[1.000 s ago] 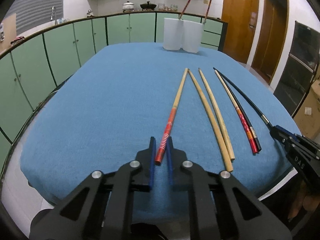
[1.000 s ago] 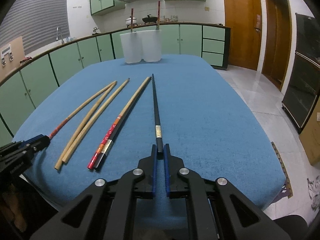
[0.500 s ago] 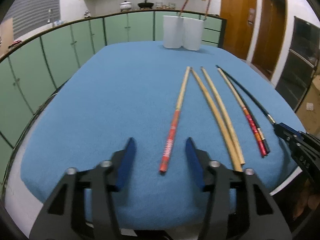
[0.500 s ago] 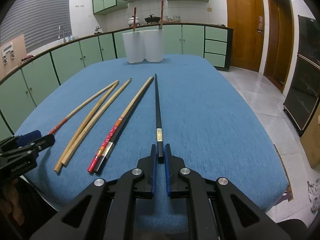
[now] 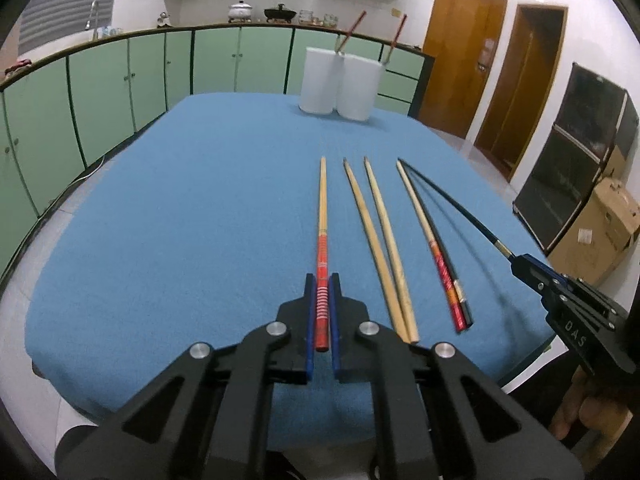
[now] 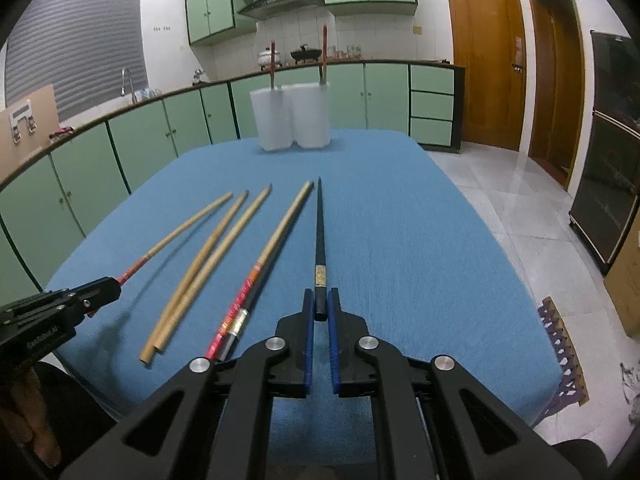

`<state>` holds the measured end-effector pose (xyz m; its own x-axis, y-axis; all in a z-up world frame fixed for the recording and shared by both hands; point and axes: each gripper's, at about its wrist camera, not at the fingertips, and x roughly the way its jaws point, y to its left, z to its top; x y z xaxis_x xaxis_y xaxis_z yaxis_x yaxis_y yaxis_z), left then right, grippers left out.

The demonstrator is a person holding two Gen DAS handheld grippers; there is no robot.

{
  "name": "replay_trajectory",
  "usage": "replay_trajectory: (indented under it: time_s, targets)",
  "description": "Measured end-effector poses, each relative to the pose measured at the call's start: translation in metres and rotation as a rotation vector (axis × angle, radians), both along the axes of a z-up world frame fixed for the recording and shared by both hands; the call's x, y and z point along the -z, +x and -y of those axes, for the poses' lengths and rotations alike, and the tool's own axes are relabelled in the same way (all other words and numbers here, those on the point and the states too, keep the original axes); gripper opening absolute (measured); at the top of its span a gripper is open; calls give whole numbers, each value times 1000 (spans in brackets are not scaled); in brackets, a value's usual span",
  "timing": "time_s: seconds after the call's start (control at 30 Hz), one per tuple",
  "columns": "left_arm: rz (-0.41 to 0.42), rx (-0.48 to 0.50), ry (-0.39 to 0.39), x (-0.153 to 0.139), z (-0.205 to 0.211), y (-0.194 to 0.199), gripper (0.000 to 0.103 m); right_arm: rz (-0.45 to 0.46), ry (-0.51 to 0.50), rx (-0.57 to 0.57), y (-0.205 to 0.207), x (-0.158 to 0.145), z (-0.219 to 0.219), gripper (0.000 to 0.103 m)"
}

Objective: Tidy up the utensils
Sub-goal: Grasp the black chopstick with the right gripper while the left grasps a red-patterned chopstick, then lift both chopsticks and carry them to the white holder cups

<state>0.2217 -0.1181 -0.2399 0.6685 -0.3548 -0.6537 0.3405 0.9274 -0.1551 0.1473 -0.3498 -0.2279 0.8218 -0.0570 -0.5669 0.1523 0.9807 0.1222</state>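
Our left gripper [image 5: 321, 300], its jaws just closing, clamps the red-handled chopstick [image 5: 321, 240]; our right gripper [image 6: 320, 308] pinches the black chopstick [image 6: 319, 236], both over the blue table [image 5: 180, 220].

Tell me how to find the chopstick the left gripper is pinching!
Look at the blue table, near edge, where six chopsticks lie in a row. The left gripper is shut on the leftmost one, the red-handled chopstick. Only it has white stripes on its red end, and it lies apart from the others.
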Motion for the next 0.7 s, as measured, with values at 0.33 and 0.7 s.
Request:
replay_trajectory:
  time_s: [0.33, 0.7]
  targets:
    - [82, -3, -12, -54, -3, -9, 5, 102, -25, -9, -8, -56, 7, 6]
    - [152, 28, -3, -107, -6, 6, 5, 144, -93, -57, 17, -127, 18, 6]
